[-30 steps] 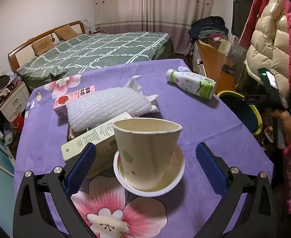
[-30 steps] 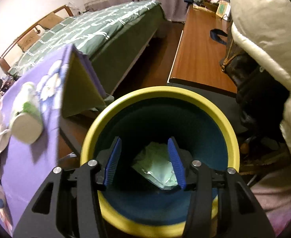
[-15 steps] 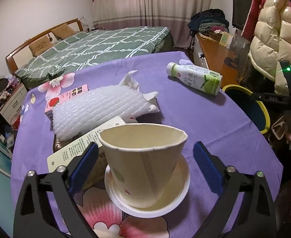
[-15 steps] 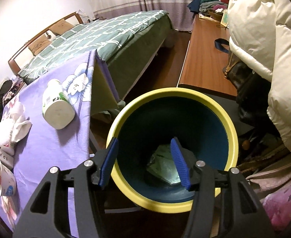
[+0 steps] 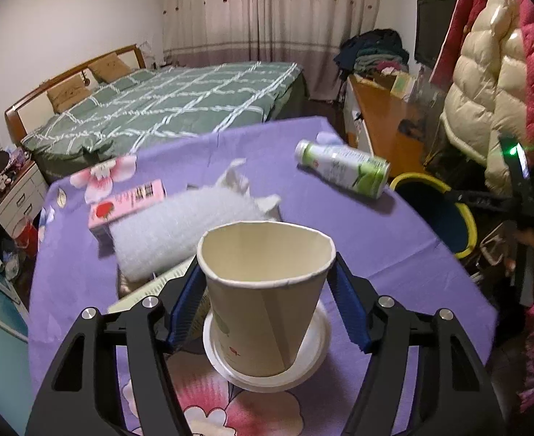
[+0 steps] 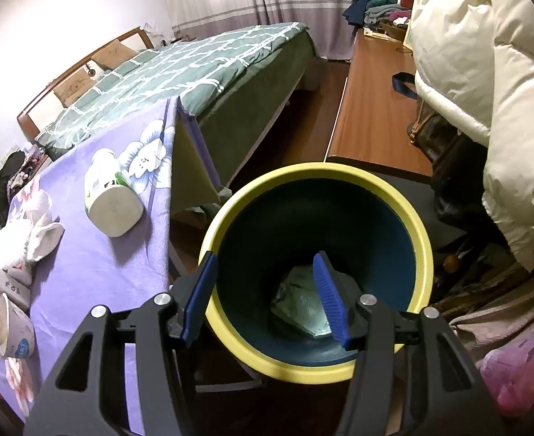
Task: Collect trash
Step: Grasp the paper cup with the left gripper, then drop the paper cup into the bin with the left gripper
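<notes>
A beige paper cup (image 5: 263,290) stands upright in a white bowl (image 5: 316,341) on the purple flowered cloth (image 5: 394,254). My left gripper (image 5: 265,265) is around it, its jaws closing, and both blue pads (image 5: 188,298) lie against the cup's sides just under the rim. A white-and-green bottle (image 5: 343,172) lies on its side near the table's far right edge. My right gripper (image 6: 265,257) hangs open over the yellow-rimmed dark bin (image 6: 317,169), with nothing between its fingers. A crumpled greenish wrapper (image 6: 303,305) lies at the bin's bottom.
White foam wrap (image 5: 183,225), a pink carton (image 5: 125,207), a pale box (image 5: 150,290) and crumpled tissue (image 5: 237,181) lie behind the cup. The bin (image 5: 412,178) stands off the table's right edge. A bed, a wooden bench (image 6: 372,109) and hanging puffy coats (image 6: 485,72) surround it.
The left jaws have gone from wide open to resting against the paper cup. The right gripper has drawn back from the bin, bringing the table and bottle into its view.
</notes>
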Demonstrator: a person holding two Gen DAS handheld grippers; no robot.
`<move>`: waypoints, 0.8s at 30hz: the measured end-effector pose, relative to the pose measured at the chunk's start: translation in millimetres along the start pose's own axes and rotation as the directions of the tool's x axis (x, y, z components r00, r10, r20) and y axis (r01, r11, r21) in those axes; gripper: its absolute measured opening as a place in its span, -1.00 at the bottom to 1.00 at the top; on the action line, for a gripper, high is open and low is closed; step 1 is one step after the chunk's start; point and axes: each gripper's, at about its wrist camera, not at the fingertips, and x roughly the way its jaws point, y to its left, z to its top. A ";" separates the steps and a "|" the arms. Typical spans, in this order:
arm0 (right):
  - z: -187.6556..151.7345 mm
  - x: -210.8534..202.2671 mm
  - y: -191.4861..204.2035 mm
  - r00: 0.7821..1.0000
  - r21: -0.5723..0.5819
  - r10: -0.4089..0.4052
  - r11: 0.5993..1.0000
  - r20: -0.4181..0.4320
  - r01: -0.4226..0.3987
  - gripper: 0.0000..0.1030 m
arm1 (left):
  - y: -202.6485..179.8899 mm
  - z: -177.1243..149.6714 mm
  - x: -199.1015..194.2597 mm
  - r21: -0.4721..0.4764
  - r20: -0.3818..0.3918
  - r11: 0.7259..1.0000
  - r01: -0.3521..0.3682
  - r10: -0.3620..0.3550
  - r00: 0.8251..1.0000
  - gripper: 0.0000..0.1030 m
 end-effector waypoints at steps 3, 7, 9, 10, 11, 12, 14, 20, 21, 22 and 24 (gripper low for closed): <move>-0.4 -6.9 -1.9 1.000 -0.005 -0.014 1.000 0.015 0.014 0.02 | -8.8 10.8 -14.1 0.012 0.027 1.000 0.025 -0.025 0.999 0.29; -6.0 -18.6 -7.3 0.999 -0.014 -0.034 0.999 0.028 0.034 0.02 | -34.7 30.6 -17.1 0.045 0.047 0.994 0.103 -0.105 0.993 0.29; -11.5 -24.6 -11.9 0.999 -0.021 -0.043 0.999 0.031 0.044 0.02 | -51.5 41.1 -10.5 0.062 0.048 0.989 0.137 -0.140 0.989 0.29; -13.7 -26.6 -14.1 0.998 -0.024 -0.046 0.999 0.032 0.047 0.02 | -62.5 48.3 -4.1 0.068 0.044 0.984 0.166 -0.169 0.985 0.29; -16.0 -28.7 -17.0 0.998 -0.025 -0.050 0.998 0.032 0.051 0.02 | -70.4 51.8 -0.1 0.070 0.040 0.981 0.182 -0.185 0.982 0.29; -19.4 -31.6 -21.2 0.998 -0.025 -0.057 0.998 0.034 0.058 0.02 | -83.8 59.7 9.6 0.071 0.027 0.974 0.215 -0.218 0.976 0.29; -24.2 -36.0 -28.0 0.997 -0.024 -0.069 0.997 0.038 0.070 0.02 | -104.2 68.1 23.3 0.082 0.011 0.964 0.253 -0.255 0.967 0.29; -37.8 -45.3 -51.4 0.995 -0.017 -0.089 0.996 0.037 0.090 0.02 | -185.7 90.8 72.8 0.145 -0.041 0.937 0.317 -0.315 0.948 0.30; -40.2 -46.1 -54.9 0.996 -0.014 -0.087 0.996 0.035 0.088 0.02 | -199.9 94.6 83.1 0.153 -0.050 0.931 0.330 -0.326 0.944 0.30; -42.4 -46.5 -59.1 0.996 -0.010 -0.084 0.996 0.032 0.084 0.02 | -212.8 97.5 93.3 0.159 -0.061 0.927 0.339 -0.333 0.941 0.30; -46.3 -45.8 -65.3 0.996 -0.006 -0.083 0.997 0.024 0.083 0.03 | -239.8 102.8 117.0 0.166 -0.094 0.921 0.353 -0.342 0.935 0.30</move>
